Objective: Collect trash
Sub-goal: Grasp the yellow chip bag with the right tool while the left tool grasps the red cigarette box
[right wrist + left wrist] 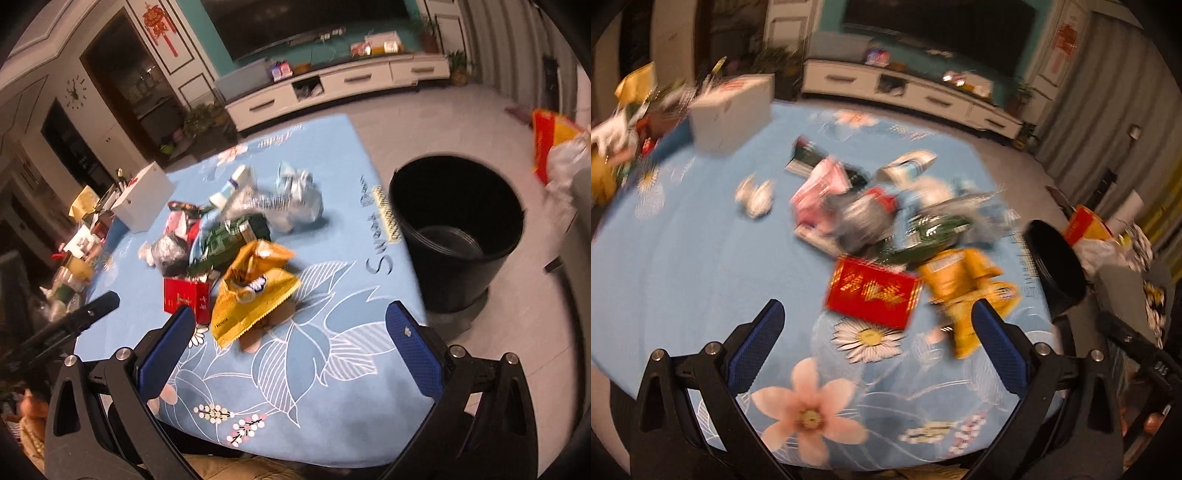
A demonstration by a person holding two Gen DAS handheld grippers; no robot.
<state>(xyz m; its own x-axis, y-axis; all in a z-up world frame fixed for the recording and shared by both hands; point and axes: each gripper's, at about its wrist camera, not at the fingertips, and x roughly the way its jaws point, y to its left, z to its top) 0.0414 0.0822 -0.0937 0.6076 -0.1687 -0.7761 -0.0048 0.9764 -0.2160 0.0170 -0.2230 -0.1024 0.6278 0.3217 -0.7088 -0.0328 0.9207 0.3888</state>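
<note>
My left hand-held gripper [877, 325] is released, jaws wide and empty, hovering above the near part of the counter [683, 258]. My right hand-held gripper [290, 330] is likewise spread and holds nothing.

Just past my right fingers lies the yellow snack bag [255, 291], crumpled and open at the top; touching its left side is the red box [186, 297]. I judge the bag the sensible first pick: come down over its raised, creased middle, close on a fold rather than a flat face, and carry it right to the black bin [456, 229], which stands on the floor just beside the counter's edge and looks empty.

Behind those two sits the rest of the trash pile [240, 218]: a green packet, a pink wrapper, silver foil pieces, all overlapping. I count one yellow bag, one red box, one bin, one white box [144, 199] farther back; the blurred pile I cannot count piece by piece.
</note>
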